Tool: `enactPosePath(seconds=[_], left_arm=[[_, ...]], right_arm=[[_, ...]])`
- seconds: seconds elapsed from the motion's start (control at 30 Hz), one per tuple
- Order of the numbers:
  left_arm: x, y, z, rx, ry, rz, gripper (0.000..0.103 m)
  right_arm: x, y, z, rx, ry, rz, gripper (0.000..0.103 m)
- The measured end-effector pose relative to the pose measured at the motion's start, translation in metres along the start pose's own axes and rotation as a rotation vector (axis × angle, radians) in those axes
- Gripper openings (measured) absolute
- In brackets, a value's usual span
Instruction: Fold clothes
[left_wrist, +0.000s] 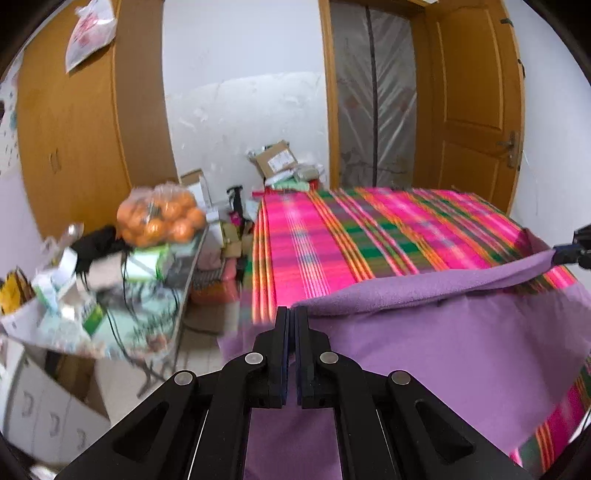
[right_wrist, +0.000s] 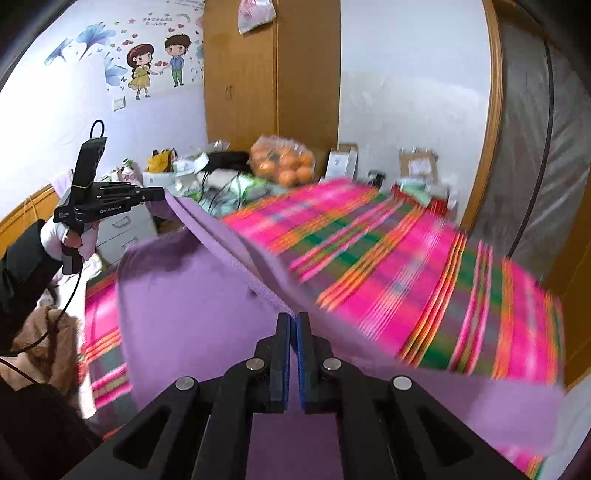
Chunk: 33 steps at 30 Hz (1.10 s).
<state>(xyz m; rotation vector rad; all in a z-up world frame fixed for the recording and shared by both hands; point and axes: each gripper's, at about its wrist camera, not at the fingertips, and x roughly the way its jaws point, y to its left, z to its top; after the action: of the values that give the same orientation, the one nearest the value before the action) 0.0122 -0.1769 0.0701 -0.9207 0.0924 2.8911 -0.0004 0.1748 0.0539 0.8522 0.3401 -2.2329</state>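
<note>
One soft purple cloth lies at 5 o'clock. One bright pink striped bed sheet sits at 1 o'clock. One clear bag of oranges sits at 10 o'clock. Two black grippers, the left gripper and the right gripper.

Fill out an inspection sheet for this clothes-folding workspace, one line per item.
Surface: bed under a pink, green and orange striped sheet.
Job's things: purple garment lifted by one edge, the rest draped on the bed.
Clutter: side table piled with a bag of oranges, boxes and papers.
Grippers: left gripper and right gripper both shut on the garment's edge.
Cables: black cable hangs from the left gripper's handle; more on the side table.
Surroundings: wooden wardrobe, door, wall stickers.
</note>
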Motion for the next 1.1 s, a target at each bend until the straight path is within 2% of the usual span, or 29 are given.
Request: enactPosePath(seconds=[0.2, 0.3, 0.4, 0.5, 0.57, 0.6, 0.67, 0.73, 0.87, 1.1], left_arm=[[0.002, -0.007, -0.055, -0.071, 0.09, -0.022, 0.003], [0.0, -0.008, -0.072, -0.109, 0.117, -0.02, 0.003], [-0.008, -0.001, -0.086, -0.197, 0.131, -0.019, 0.005], [-0.016, 0.007, -0.094, -0.307, 0.128, -0.025, 0.017], [-0.021, 0.014, -0.096, -0.393, 0.115, -0.04, 0.026], [-0.022, 0.018, -0.095, -0.445, 0.103, -0.056, 0.028], [-0.022, 0.026, -0.093, -0.541, 0.081, -0.088, 0.041], [-0.017, 0.032, -0.091, -0.62, 0.072, -0.109, 0.043], [0.001, 0.04, -0.089, -0.722, 0.113, -0.089, 0.043], [0.01, 0.04, -0.084, -0.755, 0.125, -0.046, 0.043]], right_arm=[[0.027, 0.014, -0.059, 0.085, 0.116, 0.03, 0.004], [0.034, 0.015, -0.077, 0.118, 0.156, 0.023, 0.005], [0.035, 0.012, -0.087, 0.151, 0.176, 0.021, 0.005], [0.03, 0.01, -0.092, 0.162, 0.176, 0.017, 0.015], [0.026, 0.01, -0.092, 0.143, 0.17, 0.001, 0.027], [0.025, 0.011, -0.09, 0.124, 0.165, -0.009, 0.028], [0.024, 0.015, -0.086, 0.082, 0.155, -0.026, 0.03], [0.025, 0.02, -0.083, 0.032, 0.147, -0.039, 0.033], [0.036, 0.03, -0.075, -0.045, 0.153, -0.058, 0.033], [0.051, 0.037, -0.073, -0.116, 0.176, -0.054, 0.033]])
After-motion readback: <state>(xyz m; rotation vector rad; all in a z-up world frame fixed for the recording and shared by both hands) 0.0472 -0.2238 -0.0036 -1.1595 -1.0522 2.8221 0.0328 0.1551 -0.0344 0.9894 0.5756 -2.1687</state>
